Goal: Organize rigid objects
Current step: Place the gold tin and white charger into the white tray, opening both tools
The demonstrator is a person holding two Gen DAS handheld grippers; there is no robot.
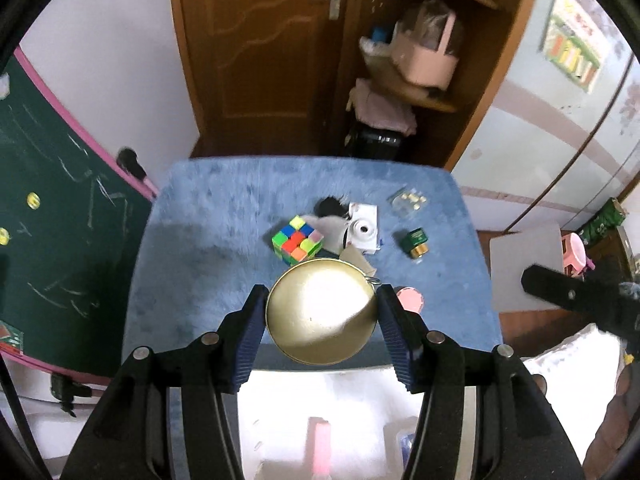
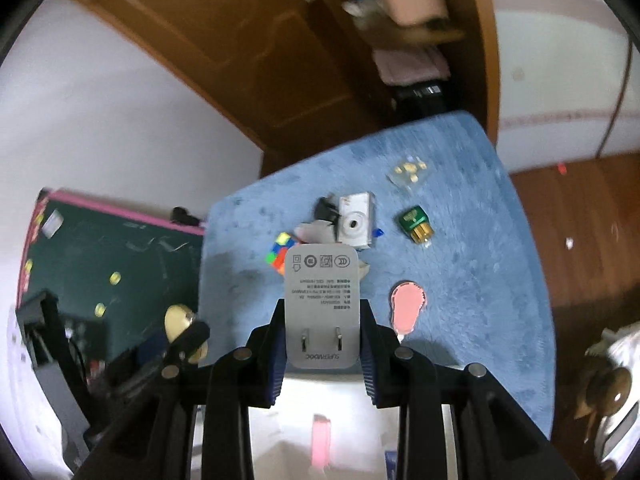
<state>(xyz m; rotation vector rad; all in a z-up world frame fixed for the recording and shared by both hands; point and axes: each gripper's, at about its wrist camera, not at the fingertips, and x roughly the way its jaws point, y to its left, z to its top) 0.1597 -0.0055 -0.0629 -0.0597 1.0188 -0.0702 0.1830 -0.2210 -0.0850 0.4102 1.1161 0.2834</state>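
Nearest the lens, the left gripper (image 1: 321,312) is clamping a round gold tin (image 1: 320,312) between its blue pads, jaws about half open around it, holding it above the near edge of the blue fuzzy table cover (image 1: 208,240). The right gripper (image 2: 322,340) is pinching a grey charger plug (image 2: 322,304) tightly, prongs facing the camera, also raised over the near edge. Below both, a bright white area with a pink shape is glaring out and staying unreadable. On the cover, a pink comb-like piece (image 2: 408,306) is lying near, then a colour cube (image 1: 298,238) beside a white camera (image 1: 362,230), a green-and-gold item (image 1: 415,242) and a clear packet (image 1: 408,200). Beyond, a brown door (image 1: 256,52) and blurred shelves (image 1: 424,40) are standing; a green chalkboard (image 1: 52,200) is leaning left.
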